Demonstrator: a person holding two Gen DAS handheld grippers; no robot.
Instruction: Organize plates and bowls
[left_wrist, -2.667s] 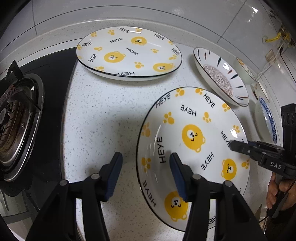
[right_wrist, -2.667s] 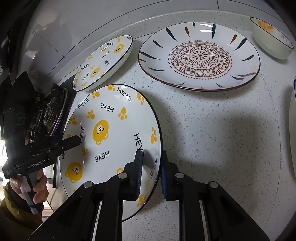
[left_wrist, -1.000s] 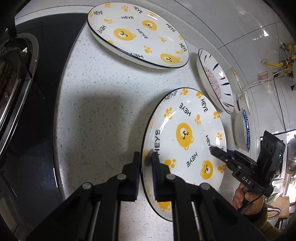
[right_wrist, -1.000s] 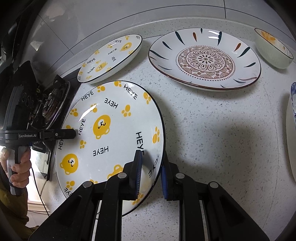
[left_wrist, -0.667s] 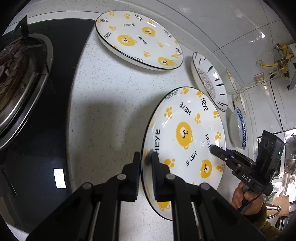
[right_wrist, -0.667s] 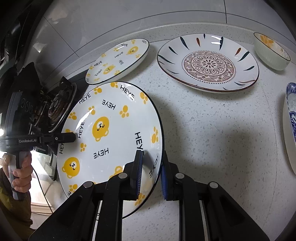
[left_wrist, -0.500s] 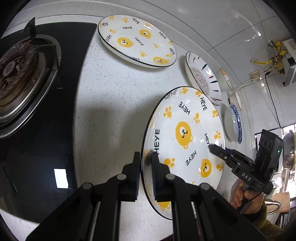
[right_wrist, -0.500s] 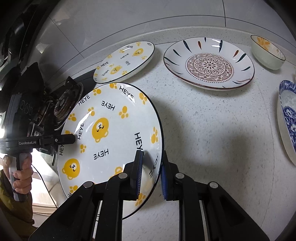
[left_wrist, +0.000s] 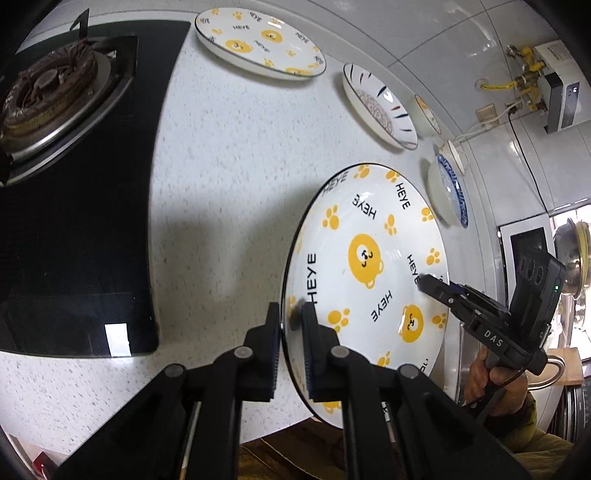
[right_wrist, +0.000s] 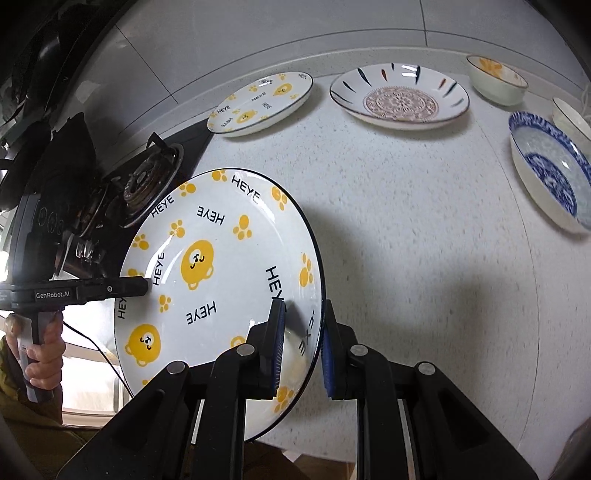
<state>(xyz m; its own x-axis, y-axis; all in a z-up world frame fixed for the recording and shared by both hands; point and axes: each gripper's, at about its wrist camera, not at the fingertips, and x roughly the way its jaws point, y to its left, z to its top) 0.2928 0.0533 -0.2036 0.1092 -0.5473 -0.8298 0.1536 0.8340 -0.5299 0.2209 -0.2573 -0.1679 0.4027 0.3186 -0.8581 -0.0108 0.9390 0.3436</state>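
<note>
Left tool (left_wrist: 290, 325) and right tool (right_wrist: 301, 334) grip opposite rims of the bear plate (left_wrist: 369, 258).

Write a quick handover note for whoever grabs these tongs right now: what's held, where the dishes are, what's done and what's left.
Left tongs: shut on the rim of the held bear plate.
Right tongs: shut on the opposite rim of the same plate, which is lifted off the counter and tilted.
On the counter: second bear plate at the back near the stove, mandala plate beside it, small orange-print bowl, blue-patterned bowl, and another white bowl behind that.
Done: one plate picked up. Left: probably set it on its matching plate, then group the rest.
</note>
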